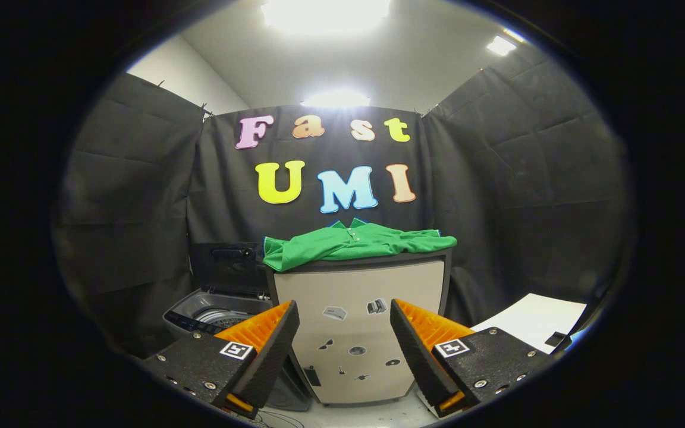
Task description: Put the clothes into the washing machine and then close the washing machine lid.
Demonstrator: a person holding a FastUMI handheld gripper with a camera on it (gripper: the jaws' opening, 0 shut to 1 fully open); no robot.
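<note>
A green shirt (354, 244) lies spread over the top of a beige cabinet (360, 297), well beyond my fingers. To the cabinet's left stands a grey top-loading washing machine (217, 315) with its dark lid (226, 267) raised upright and the drum showing. My gripper (344, 318) is open, held low in front of the cabinet, with nothing between its fingers. The left finger partly hides the washer's near side.
Black cloth walls close the booth behind and on both sides. A white flat surface (533, 321) lies low on the right, beyond the right finger. Small stickers dot the cabinet front. Pale floor (366, 413) shows under the cabinet.
</note>
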